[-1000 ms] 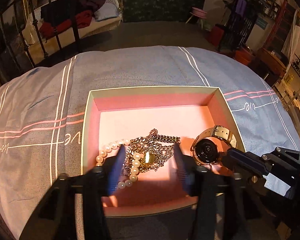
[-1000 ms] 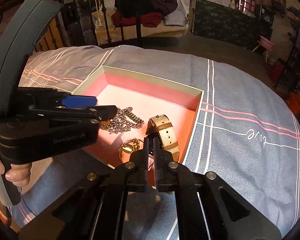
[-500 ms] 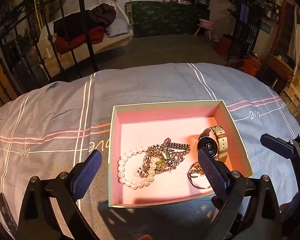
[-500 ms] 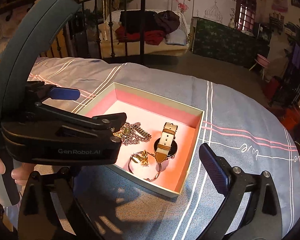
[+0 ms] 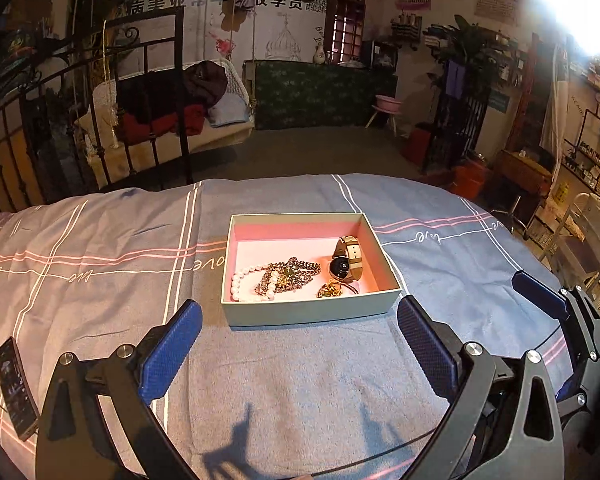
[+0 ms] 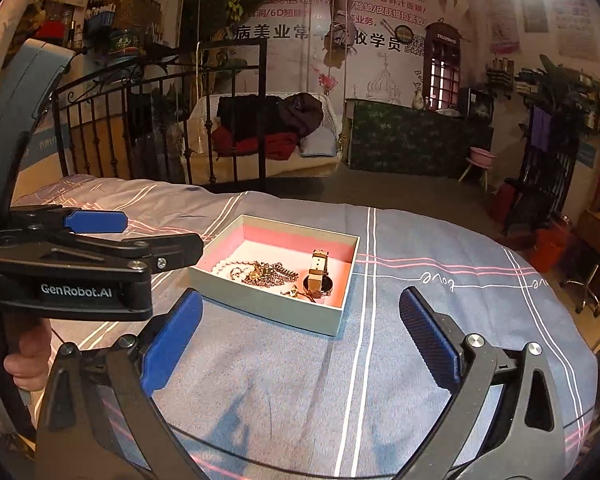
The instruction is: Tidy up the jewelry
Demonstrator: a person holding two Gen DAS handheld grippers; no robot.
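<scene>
An open box (image 5: 312,314) with a pink lining sits on the bedspread. It holds a pearl strand (image 5: 242,280), a tangle of chains (image 5: 290,276), a beige-strapped watch (image 5: 346,264) and a gold bangle (image 5: 332,290). My left gripper (image 5: 298,308) hangs open in front of the box, with nothing between its blue pads (image 5: 168,352). My right gripper (image 6: 300,298) is open too, empty, on the near right side of the box (image 6: 260,312). In the right wrist view the watch (image 6: 318,276) lies beside the chains (image 6: 268,272).
A blue-grey striped bedspread (image 5: 100,280) covers the surface. A phone (image 5: 14,388) lies near its left edge and a thin cable (image 5: 340,460) crosses the near cloth. A hand (image 6: 24,364) holds the left gripper's handle. Black iron railings (image 5: 140,120) stand behind.
Both grippers pulled back and up out of the box and opened wide. The right one, nearly shut at the watch strap before, now stands clear, and the watch lies in the box.
</scene>
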